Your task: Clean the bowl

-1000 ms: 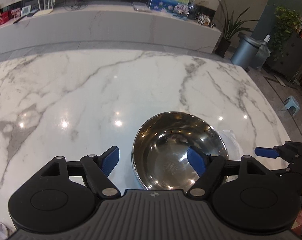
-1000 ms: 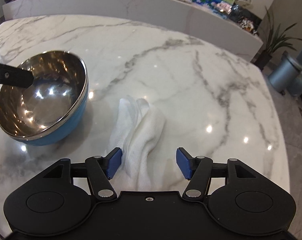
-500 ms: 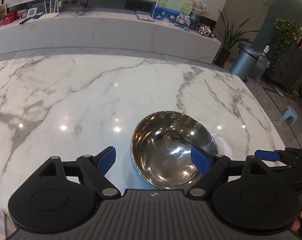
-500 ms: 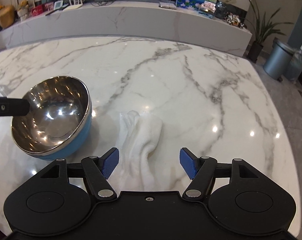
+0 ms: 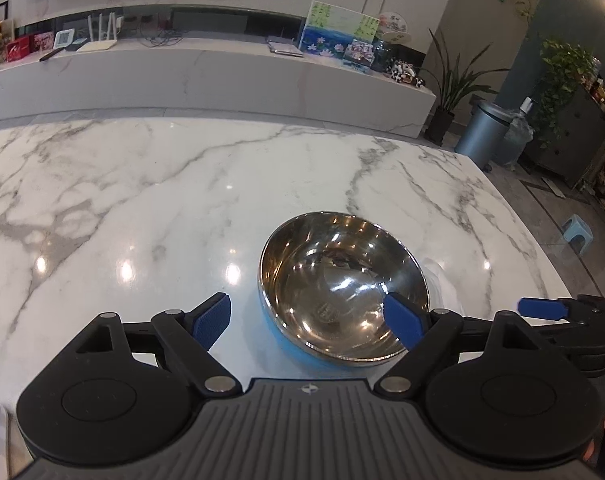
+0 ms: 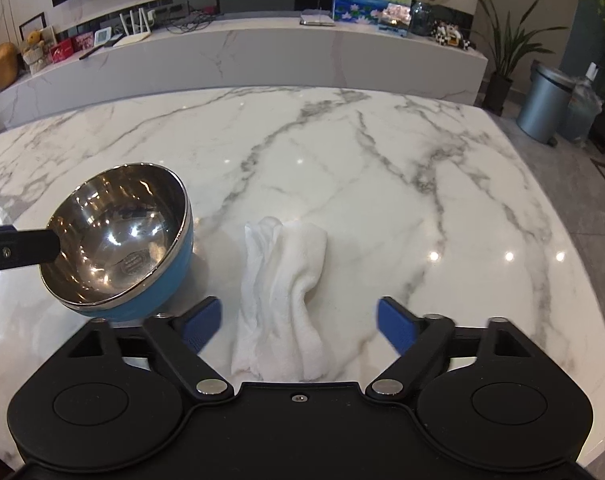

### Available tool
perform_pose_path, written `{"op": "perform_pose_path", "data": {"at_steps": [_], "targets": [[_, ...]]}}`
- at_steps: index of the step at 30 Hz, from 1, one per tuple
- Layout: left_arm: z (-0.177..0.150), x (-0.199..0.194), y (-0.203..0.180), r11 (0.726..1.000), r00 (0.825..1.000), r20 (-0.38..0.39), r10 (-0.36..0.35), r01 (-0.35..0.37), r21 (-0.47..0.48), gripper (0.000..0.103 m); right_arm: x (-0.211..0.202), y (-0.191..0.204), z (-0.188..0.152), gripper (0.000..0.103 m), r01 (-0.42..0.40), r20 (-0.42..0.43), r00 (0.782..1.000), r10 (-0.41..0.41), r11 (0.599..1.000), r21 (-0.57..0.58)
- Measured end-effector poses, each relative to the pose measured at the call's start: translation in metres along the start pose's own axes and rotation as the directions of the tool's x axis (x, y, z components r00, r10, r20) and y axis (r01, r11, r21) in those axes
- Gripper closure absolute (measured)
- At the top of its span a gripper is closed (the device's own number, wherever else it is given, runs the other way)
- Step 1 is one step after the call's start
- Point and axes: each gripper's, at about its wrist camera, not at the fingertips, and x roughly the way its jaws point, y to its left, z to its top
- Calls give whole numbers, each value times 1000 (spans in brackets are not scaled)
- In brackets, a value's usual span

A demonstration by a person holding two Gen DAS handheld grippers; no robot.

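A steel bowl (image 5: 342, 284) with a blue outside sits tilted on the white marble table (image 5: 142, 200). My left gripper (image 5: 308, 322) is open and empty, just above the bowl's near rim, its right finger over the bowl's inside. The bowl also shows at the left of the right wrist view (image 6: 120, 236). A folded white cloth (image 6: 282, 292) lies on the table to the right of the bowl. My right gripper (image 6: 298, 324) is open and empty, its fingers on either side of the cloth's near end, above it.
The table's right edge (image 6: 574, 240) drops to a grey floor with a blue-grey bin (image 6: 546, 104) and plants. A long marble sideboard (image 6: 262, 56) with small items stands behind the table. The right gripper's blue fingertip (image 5: 540, 308) shows at the right of the left wrist view.
Both grippers have drawn back and up from the table. The right gripper's fingers have opened wider. The bowl and cloth have stayed in place.
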Motion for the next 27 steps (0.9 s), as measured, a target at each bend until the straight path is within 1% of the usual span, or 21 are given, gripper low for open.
{"op": "perform_pose_path", "data": {"at_steps": [1,2,4,7,15,19,21,23,27], "targets": [[-1,0,0,1000,1000,-2,-5,5,-5,16,-1,0,-1,13,-5,6,1000,5,1000,9],[-1,1,-1,1000,1000,-5,-9,9,-8,0,-2,0,-1,13,-10,11,1000,10,1000,17],[-1,1,-4,1000,1000,11,-11,11,8,0,0,3,-1,13,-22,7,1000,21,1000,18],[-1,1,-9,999,999,32,-7,5,43,0,3,7,-1,13,-18,4,1000,18,1000,8],[0,2,-11,996,998,45,34,-37,77,0,6,10,-2,13,-24,0,1000,24,1000,-5],[-2,2,-7,997,997,48,64,-66,47,1,5,13,-3,13,-35,7,999,35,999,-18],[-2,3,-4,997,997,37,69,-70,35,2,5,16,-3,13,-38,8,999,38,999,-29],[-2,3,-2,997,997,34,72,-73,28,2,5,19,-3,13,-40,8,999,40,998,-43],[-2,-1,-1,993,993,44,111,-112,32,2,6,22,-4,13,-45,4,999,45,997,-57]]}}
